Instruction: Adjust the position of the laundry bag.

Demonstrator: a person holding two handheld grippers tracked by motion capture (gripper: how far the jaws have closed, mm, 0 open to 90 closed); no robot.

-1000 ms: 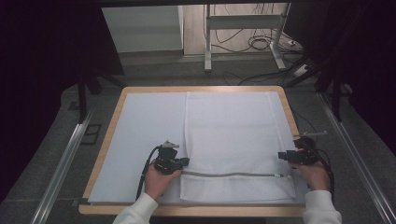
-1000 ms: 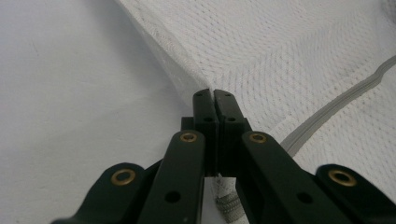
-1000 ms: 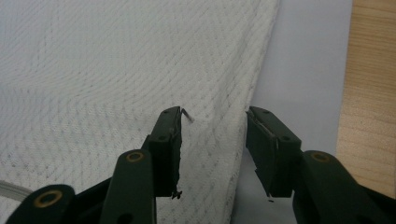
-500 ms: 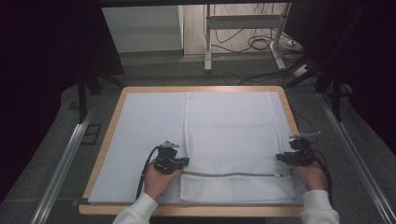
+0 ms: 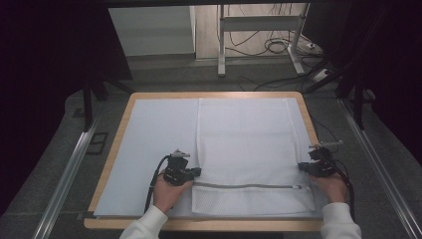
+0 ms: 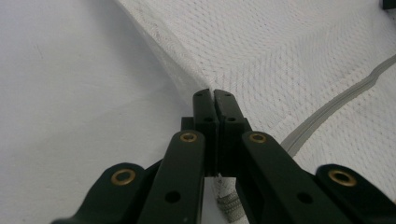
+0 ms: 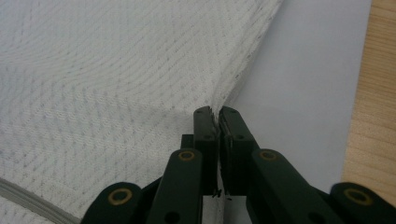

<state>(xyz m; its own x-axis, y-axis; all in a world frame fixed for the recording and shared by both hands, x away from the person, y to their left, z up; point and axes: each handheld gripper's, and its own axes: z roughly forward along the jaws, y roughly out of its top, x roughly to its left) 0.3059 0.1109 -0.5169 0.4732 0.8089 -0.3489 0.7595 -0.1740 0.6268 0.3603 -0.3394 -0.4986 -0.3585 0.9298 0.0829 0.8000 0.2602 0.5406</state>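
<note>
i see a white mesh bag [image 5: 249, 149] lying flat on the pale mat [image 5: 154, 144] that covers the desk [image 5: 117, 129], in the right half of the mat, its grey zipper [image 5: 246, 186] running 9 to 3 o'clock near the edge closest to me.

left gripper [image 5: 195, 172]: closed tight on the bag's left edge, just above the zipper end. in the left gripper view the jaws meet with mesh pinched between them [image 6: 212, 100]. i judge this grip anchors that side so the fabric cannot slide.

right gripper [image 5: 304, 167]: its jaws have just been closing, and in the right gripper view they now clamp the bag's right edge [image 7: 215, 114], where the mesh bunches into the pinch. the seam was between them as they closed.

the two grips sit at matching points at 9 and 3 o'clock of the bag. i judge this lets both sides lift evenly, for a fold or a carry.
</note>
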